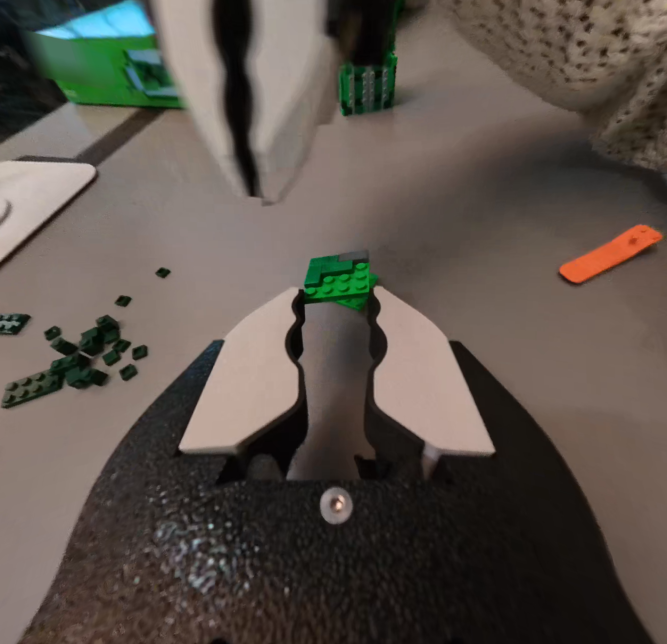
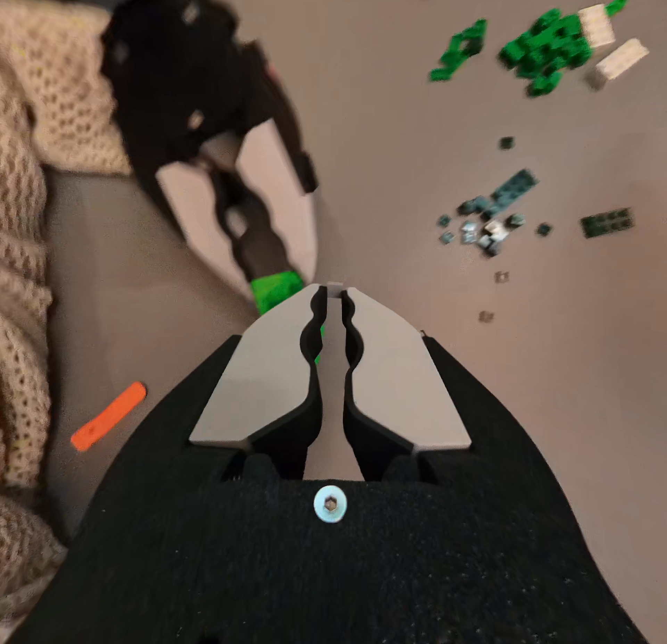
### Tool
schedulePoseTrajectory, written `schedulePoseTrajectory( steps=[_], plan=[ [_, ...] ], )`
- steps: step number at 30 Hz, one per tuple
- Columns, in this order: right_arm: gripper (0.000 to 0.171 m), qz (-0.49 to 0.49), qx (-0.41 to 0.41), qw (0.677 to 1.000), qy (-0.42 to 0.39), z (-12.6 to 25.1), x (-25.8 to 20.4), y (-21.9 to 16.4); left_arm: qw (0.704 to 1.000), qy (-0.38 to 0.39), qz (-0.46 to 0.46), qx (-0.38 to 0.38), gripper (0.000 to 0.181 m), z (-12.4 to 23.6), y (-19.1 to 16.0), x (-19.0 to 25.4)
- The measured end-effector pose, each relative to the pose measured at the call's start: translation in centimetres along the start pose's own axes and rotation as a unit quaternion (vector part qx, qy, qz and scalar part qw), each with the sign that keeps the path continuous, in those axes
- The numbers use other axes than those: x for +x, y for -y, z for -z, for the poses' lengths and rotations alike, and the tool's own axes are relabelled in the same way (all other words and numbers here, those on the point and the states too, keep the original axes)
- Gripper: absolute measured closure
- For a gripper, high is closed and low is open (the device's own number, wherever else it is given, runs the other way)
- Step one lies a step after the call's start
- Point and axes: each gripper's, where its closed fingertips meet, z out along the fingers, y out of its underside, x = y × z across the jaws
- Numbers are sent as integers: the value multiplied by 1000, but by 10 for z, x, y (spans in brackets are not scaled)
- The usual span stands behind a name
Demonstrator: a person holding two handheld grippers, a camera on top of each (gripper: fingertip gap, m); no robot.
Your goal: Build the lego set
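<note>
My left gripper is shut on a small green plate assembly with dark green tiles and a grey tile on top, held just above the grey table. My right gripper is shut on a small light grey piece. In the left wrist view the right gripper hangs blurred above and behind the assembly, jaws nearly closed. In the right wrist view the left gripper comes in from the upper left with the green assembly right beside my right fingertips.
Loose dark green pieces lie at the left. An orange brick separator lies at the right. A green box and a part-built green model stand behind. A knitted sleeve is at top right. Bright green and tan bricks lie farther off. Spacing between my two grippers at the tips: around 6 centimeters.
</note>
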Motion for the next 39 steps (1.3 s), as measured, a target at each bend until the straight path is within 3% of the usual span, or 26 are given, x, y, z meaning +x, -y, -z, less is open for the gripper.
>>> schedulePoseTrajectory(
  steps=[6, 11, 19, 39],
  plan=[
    [164, 109, 29, 993, -39, -19, -48, -43, 999, -31, -8, -29, 147, -2, -8, 10],
    [164, 130, 76, 988, -28, -30, -57, -41, 996, -44, -40, -69, 147, -6, -20, 20],
    [164, 154, 49, 987, -12, -46, -63, -47, 990, -43, -74, -108, 147, -11, -31, 25],
    [164, 171, 35, 984, -30, -50, -61, -51, 994, -46, -46, -88, 147, -8, -25, 21]
  ],
)
